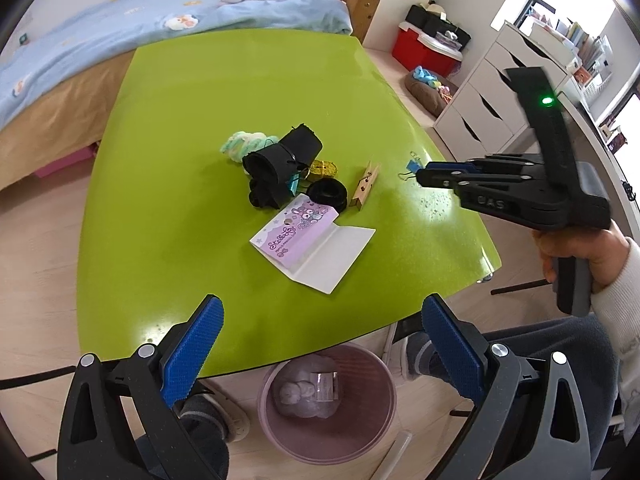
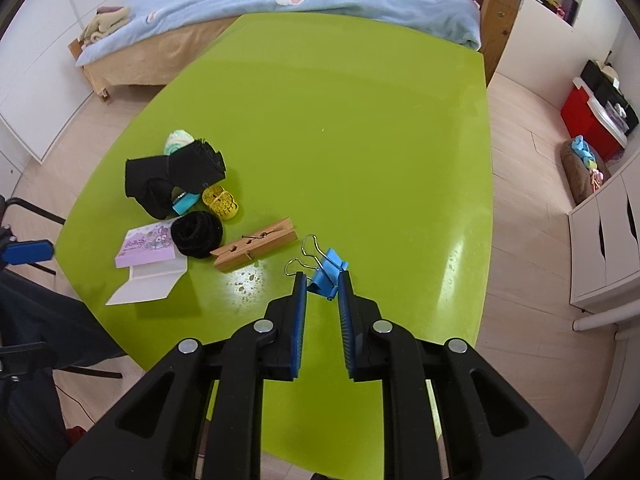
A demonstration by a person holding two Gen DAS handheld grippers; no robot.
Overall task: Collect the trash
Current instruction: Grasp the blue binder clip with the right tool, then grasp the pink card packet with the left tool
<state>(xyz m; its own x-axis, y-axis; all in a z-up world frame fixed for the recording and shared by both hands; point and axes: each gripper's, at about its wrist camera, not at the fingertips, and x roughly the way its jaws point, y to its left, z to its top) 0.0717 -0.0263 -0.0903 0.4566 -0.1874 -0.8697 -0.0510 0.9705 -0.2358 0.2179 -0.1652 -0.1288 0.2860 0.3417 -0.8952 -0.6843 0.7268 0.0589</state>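
Note:
On the green table [image 2: 360,120] my right gripper [image 2: 322,280] is shut on a blue binder clip [image 2: 327,270], whose wire handles point away from me. The left wrist view shows the same gripper [image 1: 420,176] at the table's right edge, pinching the clip [image 1: 411,167], with a hand on its handle. My left gripper [image 1: 322,308] hangs open over the table's near edge with nothing between its fingers. Below that edge stands a pink trash bin [image 1: 360,440] with crumpled wrappers inside.
A pile lies mid-table: a wooden clothespin [image 2: 256,244], a black scrunchie [image 2: 197,234], a yellow tape measure [image 2: 220,200], black cloth [image 2: 172,176], a mint yarn ball [image 1: 240,144] and a folded purple card [image 1: 308,240]. A bed [image 1: 120,20] borders the far side; white drawers [image 1: 480,100] stand right.

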